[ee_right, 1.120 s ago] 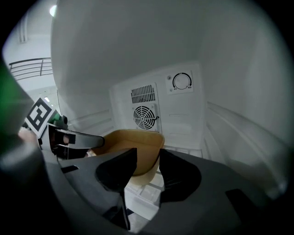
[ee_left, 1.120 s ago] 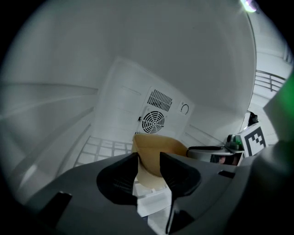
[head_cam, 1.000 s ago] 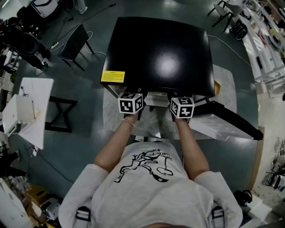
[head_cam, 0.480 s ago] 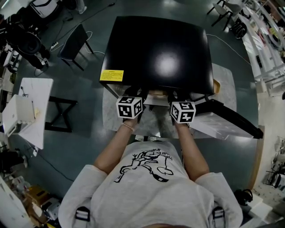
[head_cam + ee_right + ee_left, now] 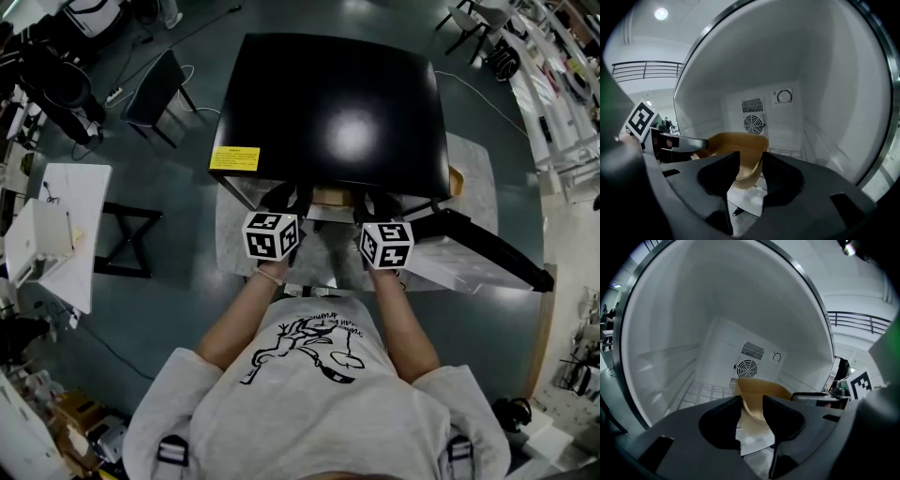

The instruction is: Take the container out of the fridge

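**Container [image 5: 761, 391] gripped at the fridge [image 5: 717, 310] opening**

We clench our left tongs [image 5: 752, 409] on one wall of the tan container and our right tongs [image 5: 747, 165] on the opposite wall. It is inside the white fridge, near the front, well ahead of the fan grille [image 5: 747, 368].
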`<state>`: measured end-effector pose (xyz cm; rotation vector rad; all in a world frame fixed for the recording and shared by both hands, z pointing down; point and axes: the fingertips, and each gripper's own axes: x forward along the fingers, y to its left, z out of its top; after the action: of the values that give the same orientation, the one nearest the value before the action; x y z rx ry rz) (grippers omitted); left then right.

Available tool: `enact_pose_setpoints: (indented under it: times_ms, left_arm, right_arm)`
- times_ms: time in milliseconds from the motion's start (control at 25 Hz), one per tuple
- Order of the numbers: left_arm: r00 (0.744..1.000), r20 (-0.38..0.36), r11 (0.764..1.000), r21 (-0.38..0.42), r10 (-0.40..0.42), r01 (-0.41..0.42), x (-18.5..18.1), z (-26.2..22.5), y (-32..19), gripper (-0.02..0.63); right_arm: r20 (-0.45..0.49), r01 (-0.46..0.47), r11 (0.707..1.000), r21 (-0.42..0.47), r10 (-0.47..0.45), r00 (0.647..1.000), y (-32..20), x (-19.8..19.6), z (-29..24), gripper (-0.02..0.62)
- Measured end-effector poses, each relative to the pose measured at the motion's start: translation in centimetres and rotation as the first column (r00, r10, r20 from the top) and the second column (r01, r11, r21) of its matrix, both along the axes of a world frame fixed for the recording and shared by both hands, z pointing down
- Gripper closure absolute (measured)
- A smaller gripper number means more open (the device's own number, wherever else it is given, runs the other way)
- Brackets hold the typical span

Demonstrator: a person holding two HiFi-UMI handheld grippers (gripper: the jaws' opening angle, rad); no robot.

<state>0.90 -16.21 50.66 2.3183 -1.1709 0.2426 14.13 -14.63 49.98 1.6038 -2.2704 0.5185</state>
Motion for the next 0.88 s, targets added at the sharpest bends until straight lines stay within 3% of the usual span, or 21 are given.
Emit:
enact_pose_setpoints:
  times_ms: [880]
  left_arm:
    - [1.000, -0.031, 1.000, 0.030, -0.004, 0.005, -1.3, -2.3, 3.7, 0.451]
  right_arm:
    - [-0.017, 0.014, 0.999, 0.030, -0.014, 1.000, 3.5, -1.3, -2.0, 0.436]
